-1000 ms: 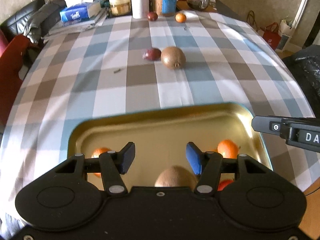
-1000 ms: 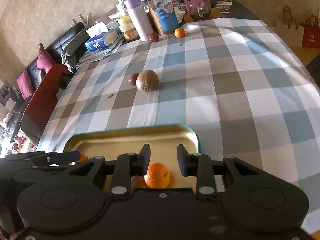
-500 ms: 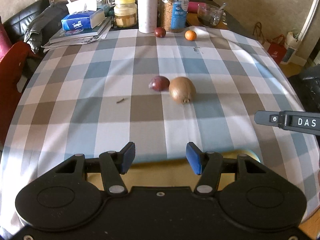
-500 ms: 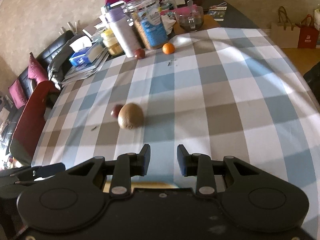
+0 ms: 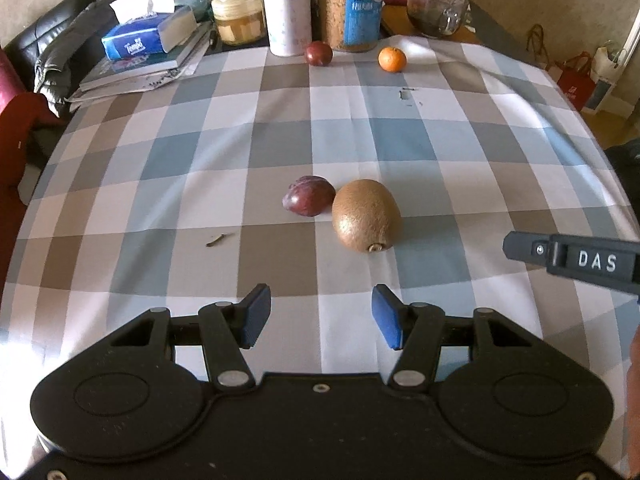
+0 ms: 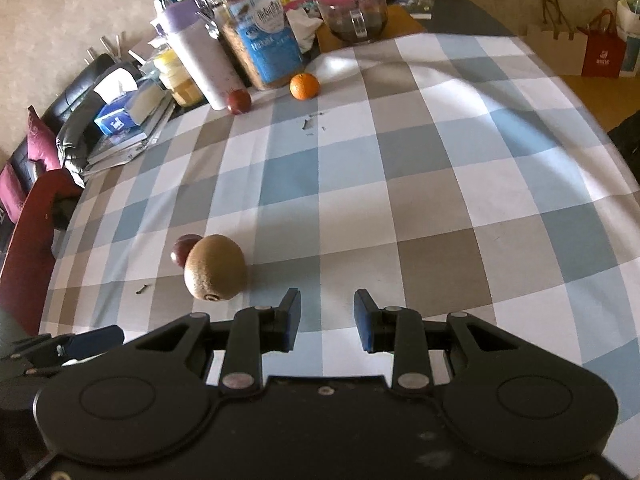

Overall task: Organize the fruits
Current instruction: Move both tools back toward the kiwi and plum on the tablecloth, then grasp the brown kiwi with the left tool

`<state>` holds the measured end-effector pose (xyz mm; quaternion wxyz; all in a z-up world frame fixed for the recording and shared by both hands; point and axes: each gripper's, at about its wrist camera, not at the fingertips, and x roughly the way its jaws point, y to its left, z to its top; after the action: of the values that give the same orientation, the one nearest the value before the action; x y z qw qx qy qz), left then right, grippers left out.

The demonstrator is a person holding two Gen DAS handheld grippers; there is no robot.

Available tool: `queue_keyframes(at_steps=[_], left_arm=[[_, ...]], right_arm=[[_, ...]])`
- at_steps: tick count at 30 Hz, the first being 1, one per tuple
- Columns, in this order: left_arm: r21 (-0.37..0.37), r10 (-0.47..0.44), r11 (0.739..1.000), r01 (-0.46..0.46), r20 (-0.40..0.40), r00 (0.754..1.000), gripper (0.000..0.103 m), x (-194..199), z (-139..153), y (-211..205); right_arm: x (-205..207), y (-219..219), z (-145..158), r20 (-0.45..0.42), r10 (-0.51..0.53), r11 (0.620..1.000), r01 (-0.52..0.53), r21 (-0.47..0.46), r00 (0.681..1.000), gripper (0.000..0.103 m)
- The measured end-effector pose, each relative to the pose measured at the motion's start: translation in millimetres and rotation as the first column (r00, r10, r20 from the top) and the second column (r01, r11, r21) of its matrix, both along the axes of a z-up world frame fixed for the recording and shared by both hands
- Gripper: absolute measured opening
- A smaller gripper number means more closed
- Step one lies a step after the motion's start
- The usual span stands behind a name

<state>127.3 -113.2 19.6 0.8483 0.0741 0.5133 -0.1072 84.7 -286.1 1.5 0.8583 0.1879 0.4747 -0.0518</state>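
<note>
The kiwi (image 5: 367,216) lies on its side near the middle of the checked table (image 5: 460,148), its long axis running near to far and its stem end turned toward the near edge. A dark red plum (image 5: 309,201) sits just beside it on the left; from the right wrist view the kiwi (image 6: 215,267) hides most of the plum (image 6: 182,249), so whether they touch cannot be told. At the far side stand a second plum (image 5: 319,53) and a mandarin (image 5: 392,59), apart from each other, close in front of a white bottle (image 5: 286,8) and a cereal jar (image 5: 354,6).

The left gripper (image 5: 321,316) hovers above the cloth nearer than the kiwi, its blue-padded fingers (image 5: 256,316) spread wide and holding nothing. The right gripper (image 6: 327,320) is right of the kiwi, fingers (image 6: 290,320) parted and empty; in the left view only 1 of its arms, marked DAS, shows at the right edge.

Open cloth lies right of the fruit. A small twig (image 5: 219,239) lies left of the kiwi. The table's near edge is hidden behind both gripper bodies.
</note>
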Motion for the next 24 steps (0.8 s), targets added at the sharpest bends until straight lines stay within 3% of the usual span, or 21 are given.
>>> queue_keyframes(at_steps=[9,24], left_arm=[[-0.039,0.022,0.999,-0.027,-0.127,0.992,0.061,26,-22,-9],[-0.048,0.023,0.998,-0.03,-0.136,0.99,0.061,55,-26,-16]], right_arm=[[11,-7,-17,-0.057,-0.03,1.0,0.03,0.004,0.998,0.033],[22,-5,-31,-0.086,-0.018,0.999,0.021,0.032,0.996,0.033]])
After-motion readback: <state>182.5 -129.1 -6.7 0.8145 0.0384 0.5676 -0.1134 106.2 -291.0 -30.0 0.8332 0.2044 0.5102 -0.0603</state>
